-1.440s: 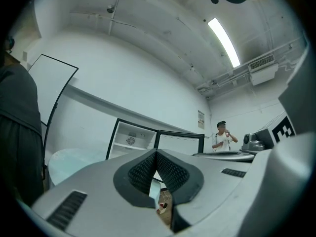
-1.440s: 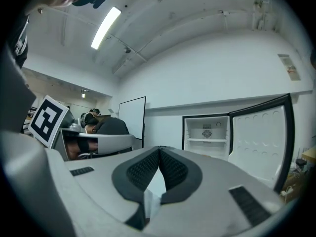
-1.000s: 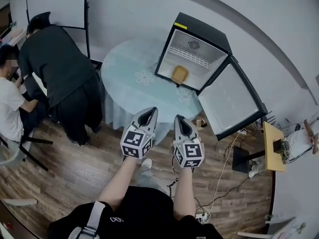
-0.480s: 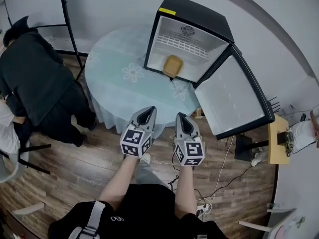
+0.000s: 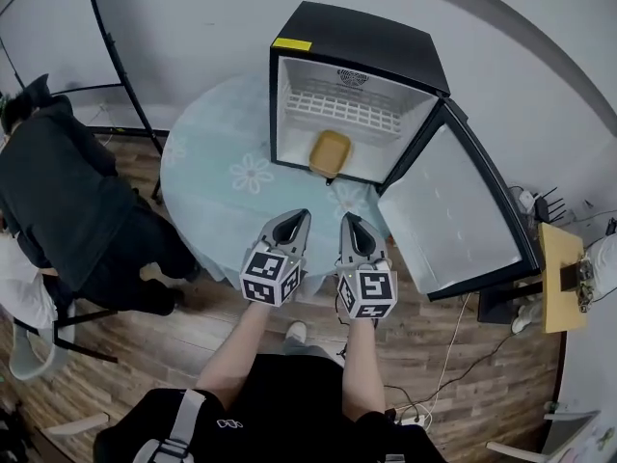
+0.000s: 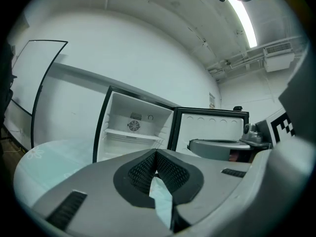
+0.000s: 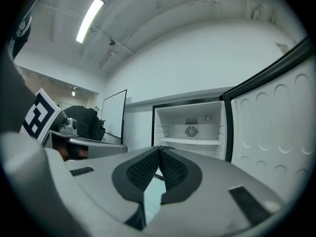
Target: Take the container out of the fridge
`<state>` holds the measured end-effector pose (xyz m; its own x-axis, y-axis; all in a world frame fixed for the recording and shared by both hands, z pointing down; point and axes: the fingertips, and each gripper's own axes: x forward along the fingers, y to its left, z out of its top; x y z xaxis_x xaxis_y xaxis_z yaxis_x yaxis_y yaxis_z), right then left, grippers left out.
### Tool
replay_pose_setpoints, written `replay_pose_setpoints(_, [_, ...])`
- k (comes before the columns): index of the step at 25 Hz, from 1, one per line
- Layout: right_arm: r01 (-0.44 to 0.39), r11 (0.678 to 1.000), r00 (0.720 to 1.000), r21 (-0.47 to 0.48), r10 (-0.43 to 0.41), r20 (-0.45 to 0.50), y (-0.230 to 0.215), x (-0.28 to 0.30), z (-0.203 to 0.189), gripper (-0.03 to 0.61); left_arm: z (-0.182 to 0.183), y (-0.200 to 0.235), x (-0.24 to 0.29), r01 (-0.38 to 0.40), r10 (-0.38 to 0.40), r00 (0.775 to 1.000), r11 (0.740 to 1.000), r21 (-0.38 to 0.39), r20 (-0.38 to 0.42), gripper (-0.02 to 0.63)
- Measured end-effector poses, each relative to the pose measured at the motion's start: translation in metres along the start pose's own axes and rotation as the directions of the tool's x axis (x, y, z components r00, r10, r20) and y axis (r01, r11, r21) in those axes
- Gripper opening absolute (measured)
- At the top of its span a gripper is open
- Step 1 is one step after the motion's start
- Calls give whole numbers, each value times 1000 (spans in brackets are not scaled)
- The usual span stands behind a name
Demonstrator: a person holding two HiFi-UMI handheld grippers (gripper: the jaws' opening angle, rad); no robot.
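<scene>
The fridge [image 5: 357, 37] was found standing on the far side of the table [image 5: 202, 143], with its door [image 5: 453, 210] swung open to the right. The container [image 5: 329, 152] was seen inside the fridge, on its floor near the front, below the shelf [image 5: 337, 104]. The left gripper [image 5: 299, 218] and right gripper [image 5: 349, 222] were held side by side over the near table edge, before the fridge. A person [image 5: 67, 210] was noted left of the table, and a desk [image 5: 559, 278] at far right.
</scene>
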<state>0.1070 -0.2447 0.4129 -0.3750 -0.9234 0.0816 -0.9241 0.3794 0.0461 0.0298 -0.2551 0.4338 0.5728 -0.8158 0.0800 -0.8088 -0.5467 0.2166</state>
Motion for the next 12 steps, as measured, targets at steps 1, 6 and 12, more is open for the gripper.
replay_pose_setpoints(1, [13, 1000, 1000, 8, -13, 3, -8, 2, 0, 2, 1, 0, 6, 2, -2, 1000, 1000, 2, -1, 0])
replay_pose_setpoints(6, [-13, 1000, 1000, 12, 14, -14, -12, 17, -9, 2, -6, -8, 27, 27, -27, 999, 1000, 13, -27, 0])
replay_pose_setpoints(12, [-14, 998, 998, 55, 17, -56, -10, 37, -35, 0, -32, 14, 38, -7, 4, 996, 1000, -27, -93, 0])
